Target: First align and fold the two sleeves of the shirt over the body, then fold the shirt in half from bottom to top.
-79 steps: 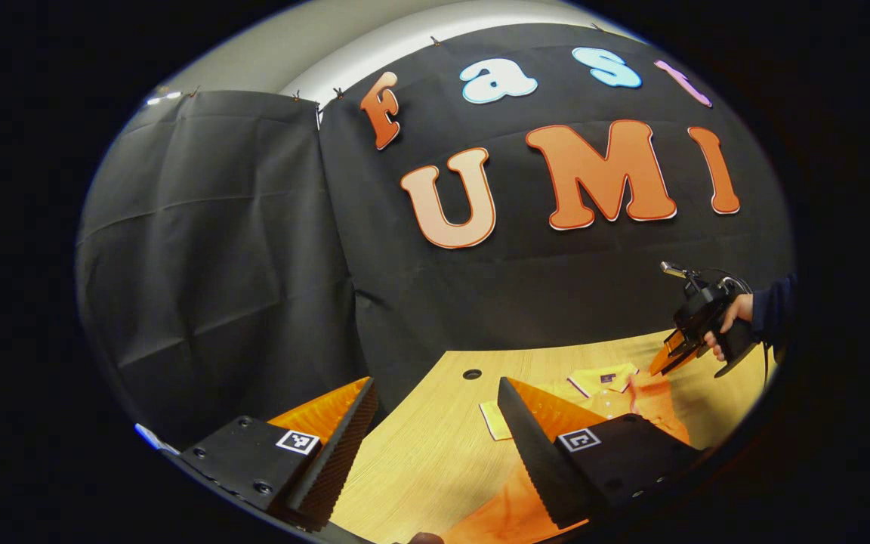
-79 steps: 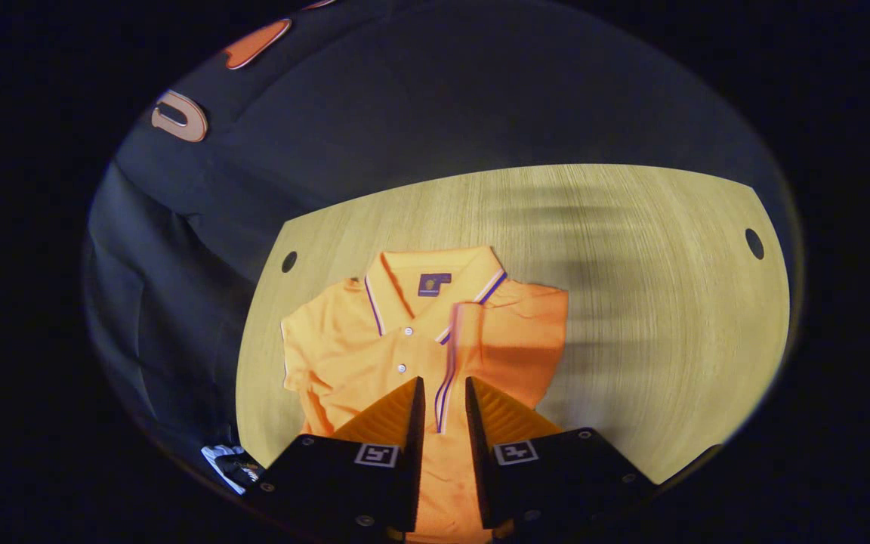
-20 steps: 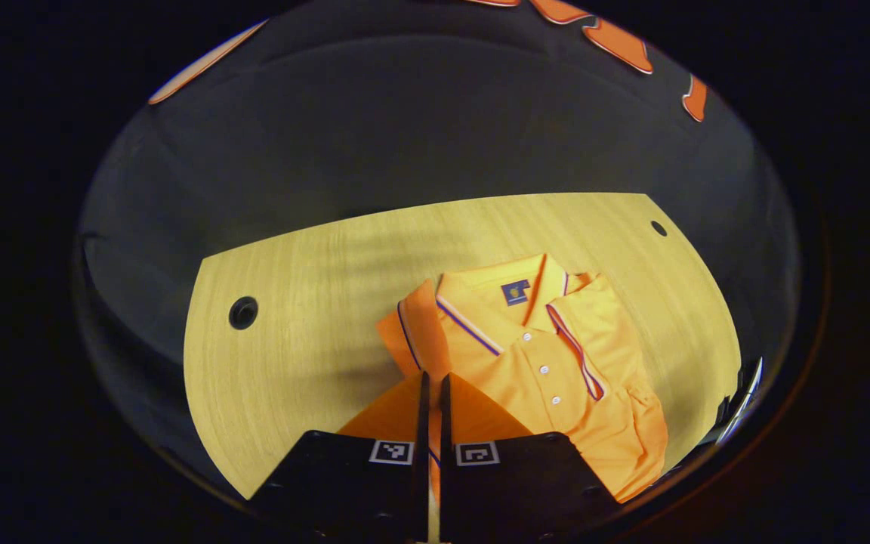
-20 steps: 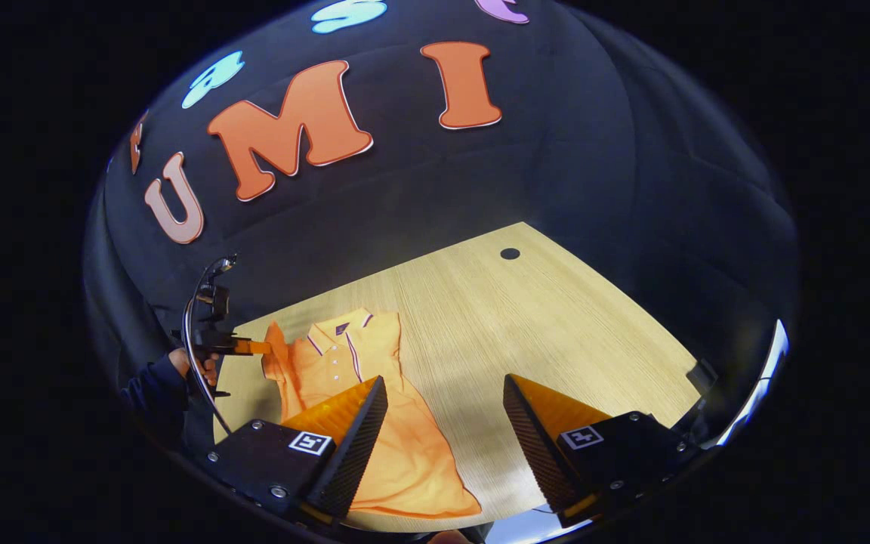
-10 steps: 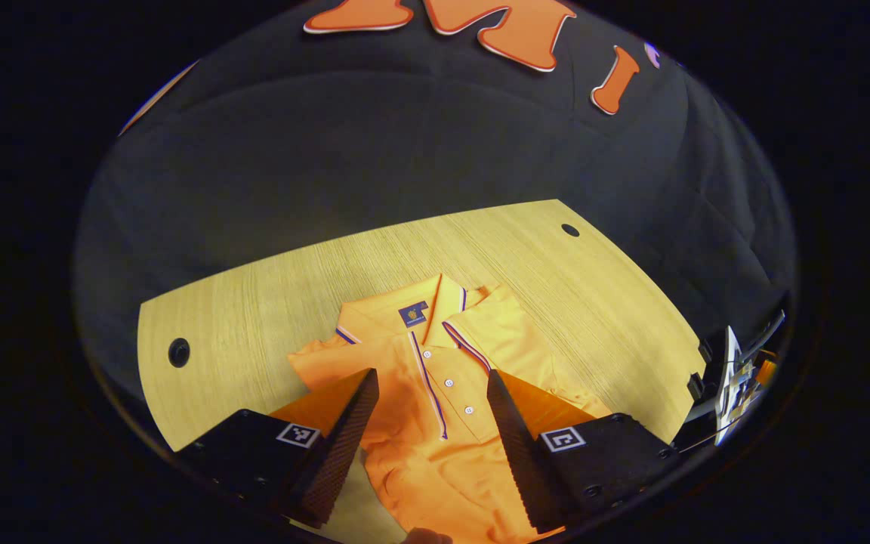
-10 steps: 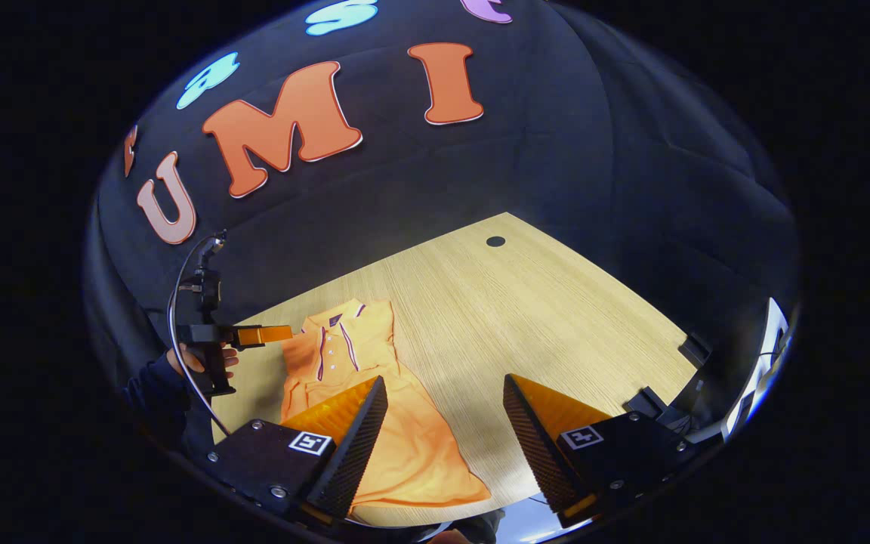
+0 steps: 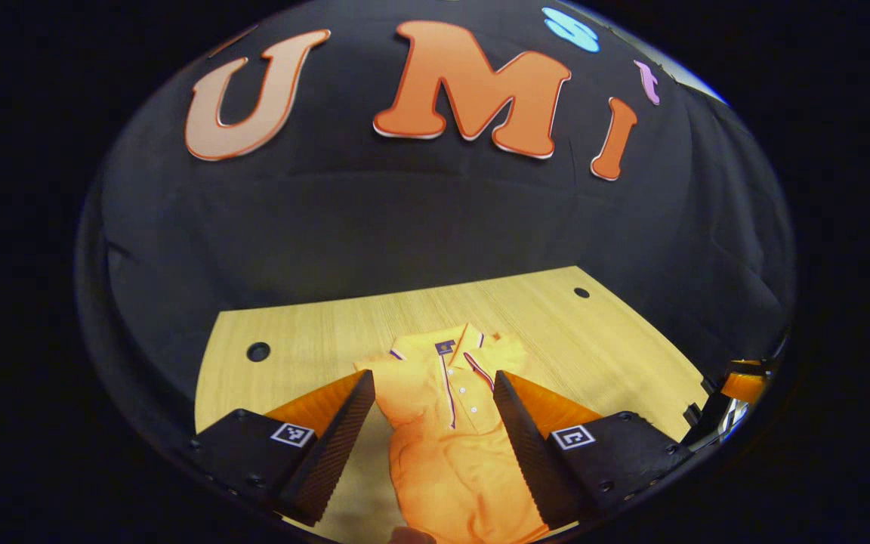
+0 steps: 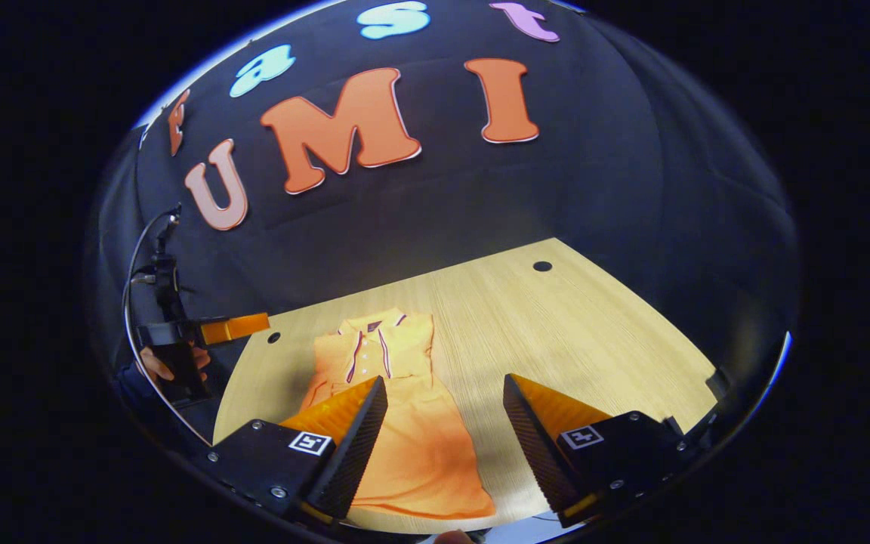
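the wooden table point(image 8: 578, 325) carries the orange shirt point(image 8: 397, 423), lying flat with collar toward the booth wall and both sleeves folded in over the body, a narrow strip. in the left gripper view the shirt point(image 7: 450, 431) has its hem cut off at the lower edge and its sides hidden behind the fingers. the left gripper point(image 7: 431, 423) hovers above it, jaws wide apart, holding nothing. the right gripper point(image 8: 442, 431) is likewise spread wide and empty over the shirt's lower half. a hand point(image 8: 167, 366), partly hidden, holds the other gripper at the table's edge.
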The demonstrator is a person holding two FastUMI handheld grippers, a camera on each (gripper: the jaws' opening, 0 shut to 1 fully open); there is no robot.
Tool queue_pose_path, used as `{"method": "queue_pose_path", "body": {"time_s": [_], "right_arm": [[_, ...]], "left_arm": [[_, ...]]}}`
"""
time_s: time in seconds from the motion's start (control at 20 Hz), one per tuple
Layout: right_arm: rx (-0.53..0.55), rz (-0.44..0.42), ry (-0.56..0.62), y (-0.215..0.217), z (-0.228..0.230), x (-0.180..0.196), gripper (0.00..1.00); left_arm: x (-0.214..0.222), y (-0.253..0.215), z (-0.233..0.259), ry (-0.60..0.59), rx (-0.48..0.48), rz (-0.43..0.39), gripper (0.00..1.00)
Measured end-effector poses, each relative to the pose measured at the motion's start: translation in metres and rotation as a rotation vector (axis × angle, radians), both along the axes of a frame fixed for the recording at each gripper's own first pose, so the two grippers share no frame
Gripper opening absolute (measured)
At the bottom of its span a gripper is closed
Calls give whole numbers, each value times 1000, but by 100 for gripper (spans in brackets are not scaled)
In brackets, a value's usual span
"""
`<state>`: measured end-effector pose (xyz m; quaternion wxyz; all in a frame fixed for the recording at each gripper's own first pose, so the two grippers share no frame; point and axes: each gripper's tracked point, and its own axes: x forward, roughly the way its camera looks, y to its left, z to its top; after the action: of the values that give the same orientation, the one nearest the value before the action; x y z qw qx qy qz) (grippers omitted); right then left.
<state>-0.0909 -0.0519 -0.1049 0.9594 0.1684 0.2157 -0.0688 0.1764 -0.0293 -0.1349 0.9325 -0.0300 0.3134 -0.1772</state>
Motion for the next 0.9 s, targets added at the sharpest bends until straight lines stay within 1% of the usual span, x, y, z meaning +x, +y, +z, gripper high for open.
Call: {"method": "queue_pose_path", "body": {"time_s": [0.1,0.3,0.5,0.6,0.65,0.75,0.8,0.9], "right_arm": [[-43,31,-56,6,8,0,95],[-127,80,-214,19,35,-3,96],[-189,127,-346,28,44,-31,98],[-211,147,-407,30,46,-38,98],[-221,161,-421,30,42,-38,98],[-215,198,-390,35,21,-45,97],[-209,213,-362,36,10,-46,97],[-193,238,-279,37,-24,-52,97]], "left_arm": [[-21,13,25,-76,-2,54,98],[-61,41,73,-232,-15,152,98],[-99,54,109,-394,-21,231,97],[-122,63,121,-461,4,255,97],[-135,59,126,-479,22,254,97],[-160,55,118,-492,66,245,97],[-176,57,110,-474,94,245,97],[-196,58,76,-389,120,235,98]]}}
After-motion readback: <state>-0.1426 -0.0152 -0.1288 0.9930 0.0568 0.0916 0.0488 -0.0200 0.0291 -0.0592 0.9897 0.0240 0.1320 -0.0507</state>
